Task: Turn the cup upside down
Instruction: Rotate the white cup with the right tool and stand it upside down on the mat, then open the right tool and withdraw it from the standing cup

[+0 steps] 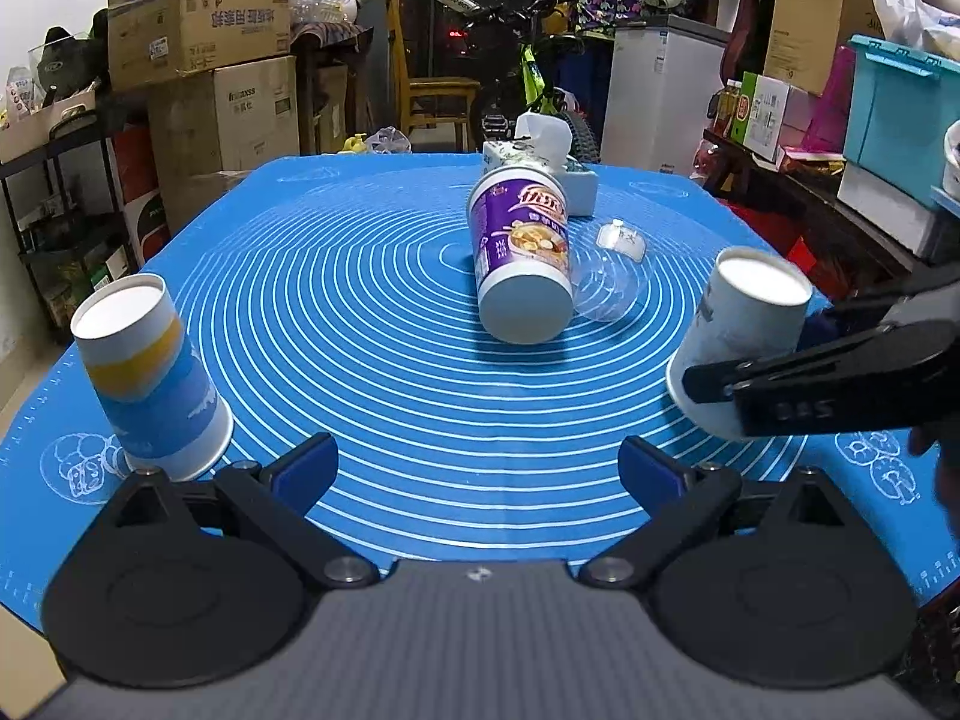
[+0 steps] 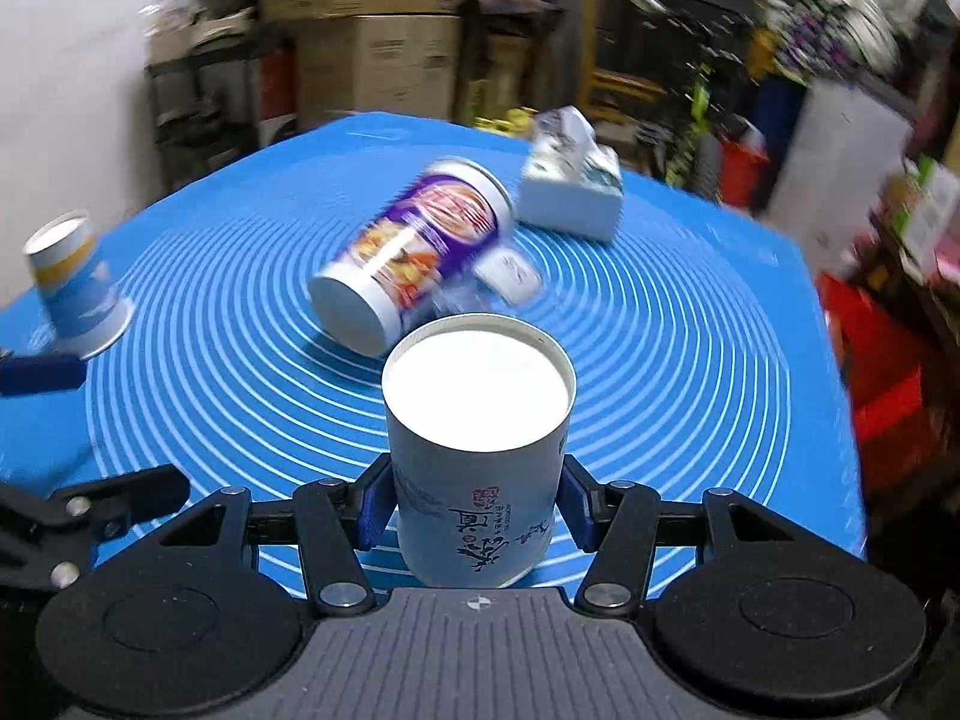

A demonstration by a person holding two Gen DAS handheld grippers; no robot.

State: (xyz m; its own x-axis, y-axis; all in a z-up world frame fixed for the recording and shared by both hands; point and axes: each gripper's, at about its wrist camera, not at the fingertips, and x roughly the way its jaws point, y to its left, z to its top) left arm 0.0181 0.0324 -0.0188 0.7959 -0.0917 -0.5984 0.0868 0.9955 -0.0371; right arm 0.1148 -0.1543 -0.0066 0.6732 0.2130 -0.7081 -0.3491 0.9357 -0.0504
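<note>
My right gripper (image 2: 477,510) is shut on a white paper cup (image 2: 474,456) with dark and red print, bottom facing up, held above the blue mat (image 2: 690,360). In the left wrist view the same cup (image 1: 738,330) is at the right, tilted, with the right gripper (image 1: 798,378) clamped on it. A blue, yellow and white paper cup (image 1: 150,384) stands upside down at the mat's left, also seen in the right wrist view (image 2: 72,288). My left gripper (image 1: 477,474) is open and empty, just right of that cup.
A purple instant-noodle cup (image 1: 522,258) lies on its side mid-mat, with a clear plastic lid (image 1: 606,294) and a small packet (image 1: 621,237) beside it. A tissue box (image 1: 552,171) sits behind. Cardboard boxes, shelves, a bicycle and bins surround the table.
</note>
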